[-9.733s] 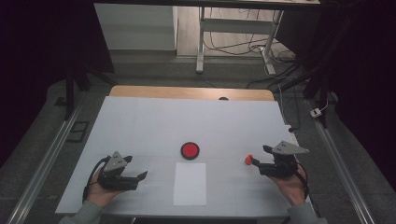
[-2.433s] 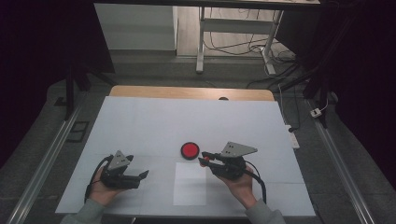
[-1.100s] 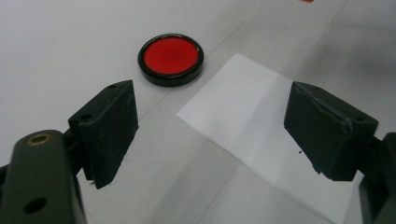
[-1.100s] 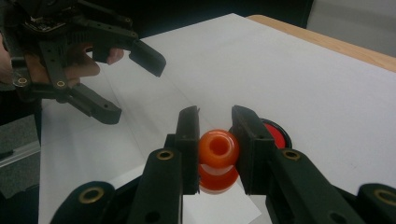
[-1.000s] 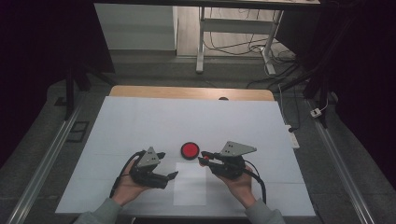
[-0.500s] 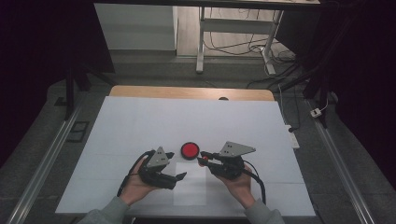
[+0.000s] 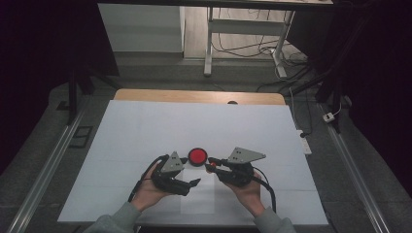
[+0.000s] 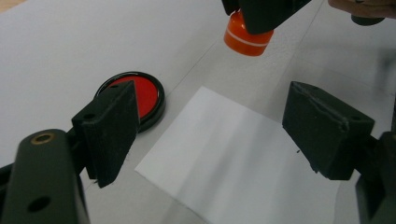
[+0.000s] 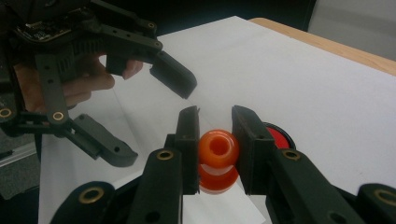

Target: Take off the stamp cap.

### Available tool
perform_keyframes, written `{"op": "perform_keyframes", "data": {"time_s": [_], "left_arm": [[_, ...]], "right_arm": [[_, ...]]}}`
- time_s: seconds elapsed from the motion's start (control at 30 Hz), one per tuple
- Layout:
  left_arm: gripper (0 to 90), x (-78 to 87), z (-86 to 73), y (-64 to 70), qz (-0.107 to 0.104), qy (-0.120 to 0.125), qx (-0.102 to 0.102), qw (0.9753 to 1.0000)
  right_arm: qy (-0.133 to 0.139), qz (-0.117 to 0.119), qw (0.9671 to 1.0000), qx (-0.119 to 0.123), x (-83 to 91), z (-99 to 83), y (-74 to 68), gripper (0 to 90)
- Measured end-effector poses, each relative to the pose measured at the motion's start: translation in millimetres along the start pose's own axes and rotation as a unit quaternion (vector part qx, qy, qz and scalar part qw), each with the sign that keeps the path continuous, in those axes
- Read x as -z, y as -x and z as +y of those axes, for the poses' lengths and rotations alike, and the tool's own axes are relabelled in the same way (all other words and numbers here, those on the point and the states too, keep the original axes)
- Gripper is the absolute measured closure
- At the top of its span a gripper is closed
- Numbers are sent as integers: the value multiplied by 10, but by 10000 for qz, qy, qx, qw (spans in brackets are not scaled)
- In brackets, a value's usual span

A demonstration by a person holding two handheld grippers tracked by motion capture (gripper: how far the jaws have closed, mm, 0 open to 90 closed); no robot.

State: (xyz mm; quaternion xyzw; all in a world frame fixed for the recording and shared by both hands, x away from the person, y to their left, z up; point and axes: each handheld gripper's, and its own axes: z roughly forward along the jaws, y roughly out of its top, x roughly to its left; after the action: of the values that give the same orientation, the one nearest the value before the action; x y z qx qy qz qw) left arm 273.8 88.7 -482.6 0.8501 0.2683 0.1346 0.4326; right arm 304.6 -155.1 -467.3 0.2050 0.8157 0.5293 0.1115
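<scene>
A round red ink pad (image 7: 197, 156) in a black case lies at the table's middle, with a white paper sheet (image 7: 199, 196) just in front of it. My right gripper (image 7: 211, 165) is shut on an orange stamp (image 9: 218, 150) and holds it a little above the sheet's far edge, beside the pad (image 9: 280, 135). My left gripper (image 7: 195, 183) stands open over the sheet (image 8: 243, 158), with nothing between its jaws. In the left gripper view the stamp (image 8: 247, 36) hangs ahead and the pad (image 8: 142, 93) sits behind the left jaw. The left gripper (image 9: 156, 122) faces the right one closely.
The white table top (image 7: 145, 131) reaches out on all sides of the sheet, with a wooden strip (image 7: 194, 96) along its far edge. Metal rails (image 7: 43, 170) run along both sides. Cables and a table frame (image 7: 243, 43) lie on the floor beyond.
My left gripper has moved right from the table's left side to the sheet and opened near the right one. The right gripper came in from the right earlier and now holds still with the stamp.
</scene>
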Motion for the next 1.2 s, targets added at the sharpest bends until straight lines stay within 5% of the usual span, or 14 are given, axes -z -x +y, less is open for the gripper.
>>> {"op": "perform_keyframes", "data": {"time_s": [0.87, 1.2], "left_arm": [[207, -273, 171, 87, -153, -65, -126, 9998], [303, -357, 201, 99, -134, -102, -193, 9997]], "right_arm": [[34, -21, 10000, 0, 10, 5, 3, 720], [36, -19, 10000, 3, 6, 2, 4, 720]]}}
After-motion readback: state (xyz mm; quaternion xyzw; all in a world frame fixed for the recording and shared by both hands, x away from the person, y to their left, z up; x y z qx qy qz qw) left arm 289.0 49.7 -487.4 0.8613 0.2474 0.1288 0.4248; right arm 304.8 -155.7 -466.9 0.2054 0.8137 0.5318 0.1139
